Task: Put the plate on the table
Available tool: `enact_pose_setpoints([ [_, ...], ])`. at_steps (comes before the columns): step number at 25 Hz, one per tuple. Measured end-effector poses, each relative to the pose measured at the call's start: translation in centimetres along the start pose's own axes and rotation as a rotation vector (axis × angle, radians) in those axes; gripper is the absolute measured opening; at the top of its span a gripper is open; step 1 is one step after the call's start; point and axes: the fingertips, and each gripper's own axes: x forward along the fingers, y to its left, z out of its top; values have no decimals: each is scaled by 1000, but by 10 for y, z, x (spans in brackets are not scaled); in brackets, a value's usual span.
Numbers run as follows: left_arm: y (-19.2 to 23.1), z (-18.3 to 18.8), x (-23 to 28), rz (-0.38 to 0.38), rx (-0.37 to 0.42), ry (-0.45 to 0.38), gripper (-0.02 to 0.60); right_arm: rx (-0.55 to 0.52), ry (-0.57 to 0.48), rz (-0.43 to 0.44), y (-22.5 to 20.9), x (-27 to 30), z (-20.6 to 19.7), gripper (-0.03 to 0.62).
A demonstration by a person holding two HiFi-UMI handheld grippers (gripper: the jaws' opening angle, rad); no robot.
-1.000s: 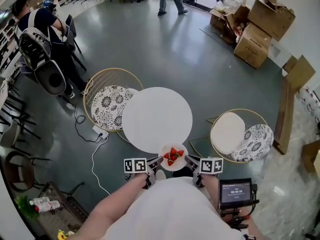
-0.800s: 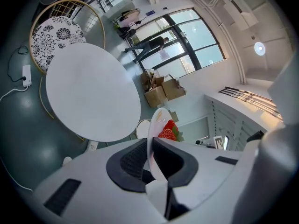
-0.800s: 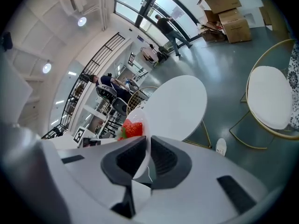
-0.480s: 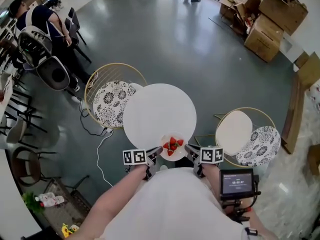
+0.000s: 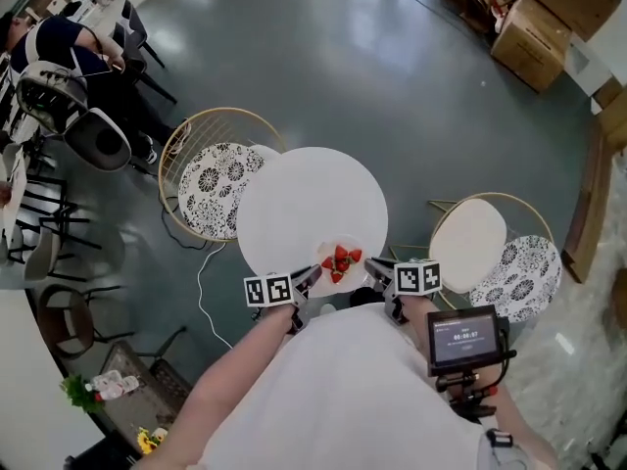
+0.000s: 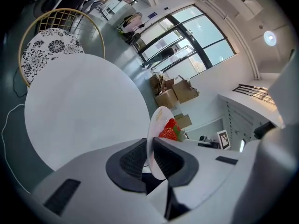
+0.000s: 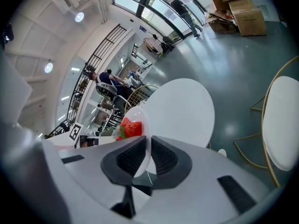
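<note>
A small white plate carrying several strawberries hangs over the near edge of the round white table. My left gripper is shut on the plate's left rim and my right gripper is shut on its right rim. In the left gripper view the plate stands edge-on between the black pads, strawberries beyond it, the table to the left. In the right gripper view the plate sits pinched the same way, with the strawberries and the table beyond.
A gold wire chair with a patterned cushion stands left of the table; another gold chair with a white seat stands to the right. Cardboard boxes sit far right. A seated person and black chairs are at far left.
The plate and both grippers have moved forward, from short of the table's near edge to over it. The view has shifted nearer the table.
</note>
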Motion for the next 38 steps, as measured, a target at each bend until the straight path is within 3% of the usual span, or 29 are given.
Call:
enact_pose_setpoints([
  [12, 18, 20, 45, 50, -60, 11, 28, -45, 110, -23, -44, 19, 30, 23],
  [20, 29, 17, 73, 88, -93, 52, 29, -63, 194, -46, -73, 27, 35, 23],
  [28, 41, 20, 101, 133, -76, 98, 34, -49, 259, -59, -102, 37, 37, 23],
  [33, 50, 19, 110, 164, -114, 118, 34, -61, 298, -62, -115, 45, 39, 23],
  [38, 83, 25, 123, 224, -121, 144, 34, -73, 336, -59, -135, 79, 40, 23],
])
